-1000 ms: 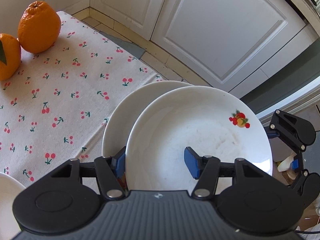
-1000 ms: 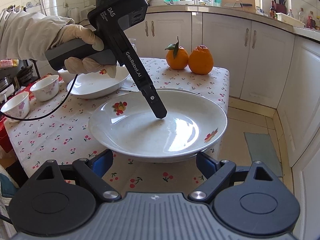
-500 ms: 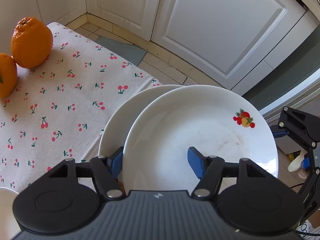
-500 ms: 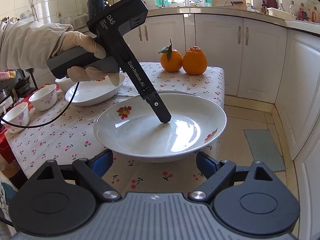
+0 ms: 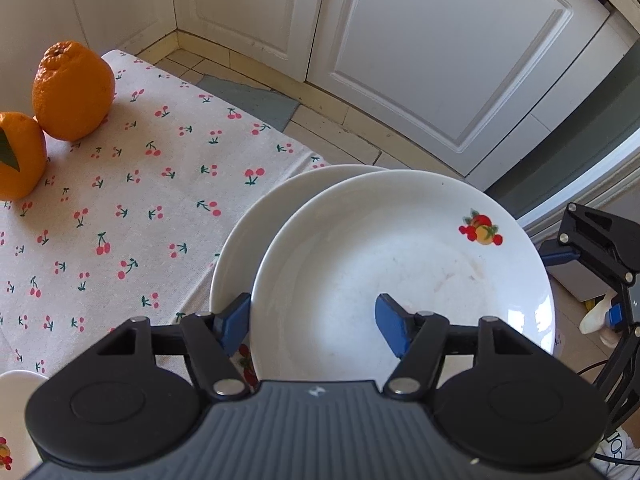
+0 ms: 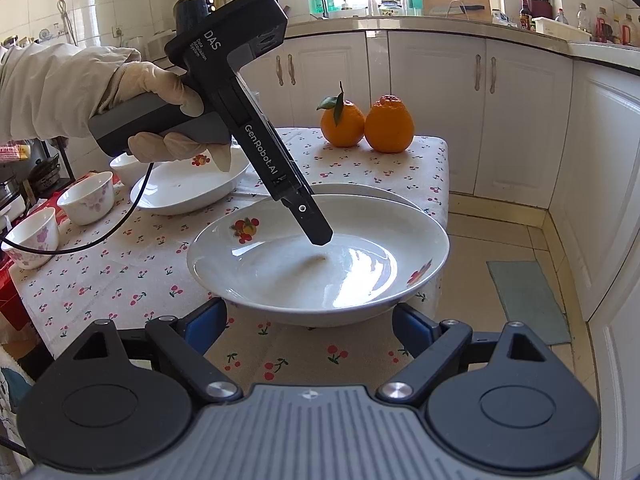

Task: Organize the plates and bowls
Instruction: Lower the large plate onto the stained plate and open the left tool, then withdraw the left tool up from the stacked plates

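Presently, item one: a white plate (image 6: 320,268) with fruit motifs, stacked on a second plate (image 5: 240,248) at the desk (image 5: 132,200) corner nearest the cabinets. The left gripper (image 5: 316,326) straddles its rim, one blue pad under the edge, the other inside the dish. Its jaws have just been opening, and the pads look slack on the rim, so the plate seems released onto the stack. The right gripper (image 6: 308,322) stands wide, holding nothing, hovering before the plate's near edge.

Handling note, as a judgement: to finish well, draw the left gripper straight back along the rim without catching the lip; the top plate overhangs the lower one and the desk edge, so a nudge inward would seat it square.

Count:
- Plates: three; two stacked, a third (image 6: 188,190) farther back.
- Small floral bowls (image 6: 86,198): two in clear view; a further white rim behind the gloved hand (image 6: 160,120), unclear.
- Oranges (image 6: 366,124): two, touching, at the far corner.
- Grippers: two.
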Motion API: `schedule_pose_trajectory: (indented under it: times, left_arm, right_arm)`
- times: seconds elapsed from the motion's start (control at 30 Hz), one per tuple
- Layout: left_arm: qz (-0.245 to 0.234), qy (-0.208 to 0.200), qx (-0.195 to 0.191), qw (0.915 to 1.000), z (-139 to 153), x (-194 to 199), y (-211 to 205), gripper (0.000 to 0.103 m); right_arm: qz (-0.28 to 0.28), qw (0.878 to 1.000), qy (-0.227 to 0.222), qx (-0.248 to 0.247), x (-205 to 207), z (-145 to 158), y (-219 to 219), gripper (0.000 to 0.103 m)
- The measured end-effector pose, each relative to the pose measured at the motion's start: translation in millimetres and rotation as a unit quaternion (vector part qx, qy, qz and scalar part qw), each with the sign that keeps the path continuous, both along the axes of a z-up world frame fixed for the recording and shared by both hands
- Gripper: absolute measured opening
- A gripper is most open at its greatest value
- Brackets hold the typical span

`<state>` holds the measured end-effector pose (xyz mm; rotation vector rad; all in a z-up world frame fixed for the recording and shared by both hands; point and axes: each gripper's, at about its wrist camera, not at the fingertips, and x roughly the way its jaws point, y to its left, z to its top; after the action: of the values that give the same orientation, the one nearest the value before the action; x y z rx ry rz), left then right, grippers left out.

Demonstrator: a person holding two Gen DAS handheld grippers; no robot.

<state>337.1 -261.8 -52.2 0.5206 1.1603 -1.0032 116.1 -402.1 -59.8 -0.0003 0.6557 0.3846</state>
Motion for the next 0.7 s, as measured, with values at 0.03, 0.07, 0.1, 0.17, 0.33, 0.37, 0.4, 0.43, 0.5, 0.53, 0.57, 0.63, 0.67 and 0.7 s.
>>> schedule_pose_trajectory:
  times: [0.03,0.07,0.1,0.17,0.33,0.37,0.4,0.43,0.5,0.53,0.57,0.63,0.67,0.7]
  left_arm:
    - [0.001,-0.002,-0.002,1.0,1.4,-0.2,1.2,0.066]
    - [0.002,-0.001,-0.004,1.0,2.4,0.2,2.5,0.067]
    - [0.004,0.0,-0.006,1.0,3.1,1.0,3.6,0.067]
    - [0.006,-0.001,-0.008,1.0,4.6,1.4,4.2,0.067]
    - [0.008,-0.01,-0.011,0.9999,10.5,0.6,6.8,0.069]
    - [0.008,-0.01,-0.013,0.9998,11.4,0.6,7.6,0.071]
    - [0.01,-0.011,-0.016,0.9998,12.6,0.3,8.7,0.073]
    - [0.011,-0.013,-0.018,0.9997,13.5,0.0,9.6,0.075]
    - [0.012,-0.021,-0.019,0.9995,15.3,-1.3,10.6,0.079]
    - [0.013,-0.026,-0.018,0.9994,15.6,-1.7,10.8,0.08]
    - [0.013,-0.033,-0.016,0.9993,15.8,-1.7,11.2,0.081]
    - [0.016,-0.031,-0.018,0.9992,16.1,-0.5,12.9,0.081]
    - [0.019,-0.028,-0.021,0.9992,16.5,0.4,14.1,0.081]
    - [0.021,-0.026,-0.022,0.9992,16.7,0.7,15.0,0.081]
  right_arm:
    - [0.0,1.0,0.0,0.0,0.2,0.1,0.4,0.093]
    - [-0.001,1.0,0.0,-0.001,0.8,-0.1,0.7,0.093]
    - [-0.001,1.0,0.0,-0.002,1.3,-0.4,1.2,0.093]
    - [-0.002,1.0,0.001,-0.004,2.3,-1.1,1.9,0.093]
    - [-0.005,1.0,0.003,-0.011,4.4,-2.2,5.1,0.093]
    - [-0.006,1.0,0.003,-0.013,5.2,-2.4,6.1,0.093]
    - [-0.007,1.0,0.004,-0.014,5.9,-2.5,6.7,0.093]
    - [-0.007,1.0,0.005,-0.015,6.6,-2.9,7.3,0.093]
    - [-0.009,1.0,0.006,-0.016,7.4,-3.9,8.2,0.093]
    - [-0.01,1.0,0.007,-0.016,7.7,-4.1,8.7,0.093]
    - [-0.011,1.0,0.008,-0.014,7.9,-4.1,8.9,0.093]
    - [-0.013,1.0,0.01,-0.013,8.4,-4.7,9.0,0.094]
    - [-0.012,1.0,0.006,-0.012,7.5,-4.5,9.3,0.095]
    - [-0.011,1.0,0.005,-0.008,6.5,-3.0,9.9,0.097]
